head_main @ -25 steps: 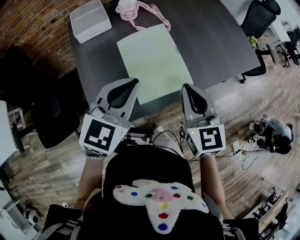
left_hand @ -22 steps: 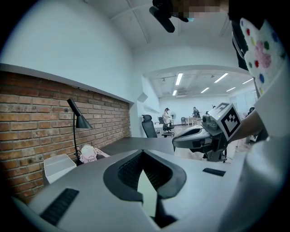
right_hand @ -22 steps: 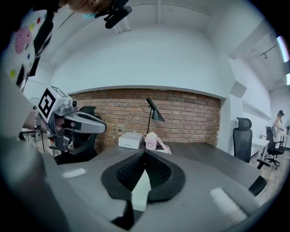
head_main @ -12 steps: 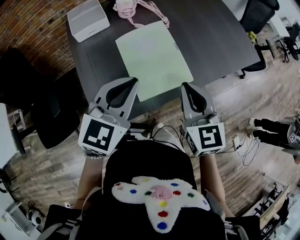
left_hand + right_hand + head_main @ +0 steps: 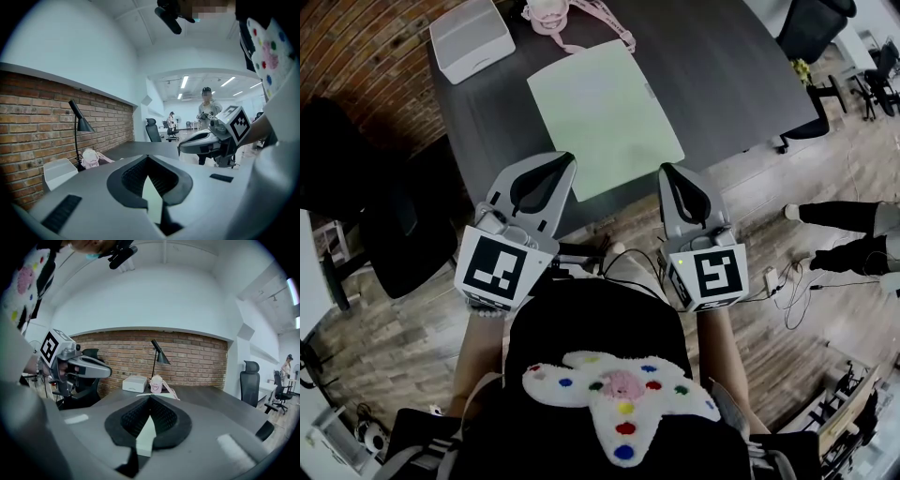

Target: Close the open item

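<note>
A pair of legs (image 5: 844,217) has stepped in at the right edge of the head view, out on the wooden floor (image 5: 806,328), where a moment ago there was none; the whole scene has slid a touch up and left in that view, and both tongs sit right where they were. The left tongs (image 5: 565,159) are pressed together with nothing between them, and the left gripper view shows the dark pads meeting at the tip. Same story for the right tongs (image 5: 667,169): closed and empty. Both are held side by side at the near edge of the dark surface (image 5: 731,75), pointing out across it. And there's the pale green folder (image 5: 605,117), lying flat on the surface, its near end sitting between the two tongs in the head view, just ahead of their tips. Whether either tip touches it can't be told from here. Further back, a white box (image 5: 471,39) stands near the far left corner, with a pink pouch (image 5: 551,11) and its strap beside it. A black desk lamp (image 5: 159,355) rises behind them against the brick wall (image 5: 197,359). A black office chair (image 5: 403,234) stands off the left side of the surface
</note>
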Motion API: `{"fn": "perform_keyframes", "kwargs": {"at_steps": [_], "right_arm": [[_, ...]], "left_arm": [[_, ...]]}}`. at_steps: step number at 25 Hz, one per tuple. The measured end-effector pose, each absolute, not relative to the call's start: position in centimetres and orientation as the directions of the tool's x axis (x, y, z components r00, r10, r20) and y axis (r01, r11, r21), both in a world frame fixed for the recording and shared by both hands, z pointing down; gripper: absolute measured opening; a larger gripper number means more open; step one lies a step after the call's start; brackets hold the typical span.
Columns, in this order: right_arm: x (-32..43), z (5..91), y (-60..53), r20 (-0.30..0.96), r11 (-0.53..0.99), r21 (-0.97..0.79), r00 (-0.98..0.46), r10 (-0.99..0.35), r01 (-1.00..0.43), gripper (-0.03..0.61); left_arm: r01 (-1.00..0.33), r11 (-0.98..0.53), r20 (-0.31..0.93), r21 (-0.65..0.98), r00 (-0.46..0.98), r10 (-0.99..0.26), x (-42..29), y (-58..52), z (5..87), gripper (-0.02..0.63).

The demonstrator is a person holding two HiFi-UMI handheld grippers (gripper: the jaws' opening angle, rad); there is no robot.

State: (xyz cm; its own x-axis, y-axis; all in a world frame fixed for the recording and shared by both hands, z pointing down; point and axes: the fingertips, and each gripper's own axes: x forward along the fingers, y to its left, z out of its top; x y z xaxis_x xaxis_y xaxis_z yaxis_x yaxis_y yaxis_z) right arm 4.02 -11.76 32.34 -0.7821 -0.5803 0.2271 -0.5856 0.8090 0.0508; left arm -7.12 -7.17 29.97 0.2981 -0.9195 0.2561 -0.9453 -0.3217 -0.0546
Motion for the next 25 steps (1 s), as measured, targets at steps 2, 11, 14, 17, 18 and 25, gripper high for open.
{"fn": "perform_keyframes", "kwargs": {"at_steps": [2,11,14,17,18,25], "right_arm": [[4.03,32.39,-11.75,0.230,0.809,0.051,-0.781,-0.580,-0.586,0.008],[4.07,32.65,-11.96,0.233,0.807,0.050,-0.778,-0.583,-0.589,0.008],[3.99,32.49,-11.97,0.232,0.806,0.045,-0.779,-0.583,-0.590,0.008],[3.81,32.55,-12.02,0.236,0.807,0.045,-0.778,-0.582,-0.589,0.008],[3.73,32.64,-11.99,0.239,0.808,0.048,-0.779,-0.580,-0.587,0.008],[3.31,32.92,-12.03,0.239,0.811,0.042,-0.783,-0.575,-0.583,0.008]], "left_arm": [[-0.945,-0.323,0.256,-0.055,0.300,-0.919,-7.10,-7.19,29.97,0.006],[-0.942,-0.327,0.254,-0.071,0.300,-0.919,-7.20,-7.41,30.08,0.005],[-0.943,-0.324,0.259,-0.075,0.295,-0.920,-7.38,-7.44,30.00,0.005],[-0.942,-0.329,0.259,-0.071,0.301,-0.918,-7.32,-7.46,29.94,0.006],[-0.942,-0.330,0.261,-0.070,0.302,-0.917,-7.31,-7.45,30.00,0.006],[-0.943,-0.325,0.258,-0.067,0.298,-0.919,-7.54,-7.63,30.17,0.005]]}}
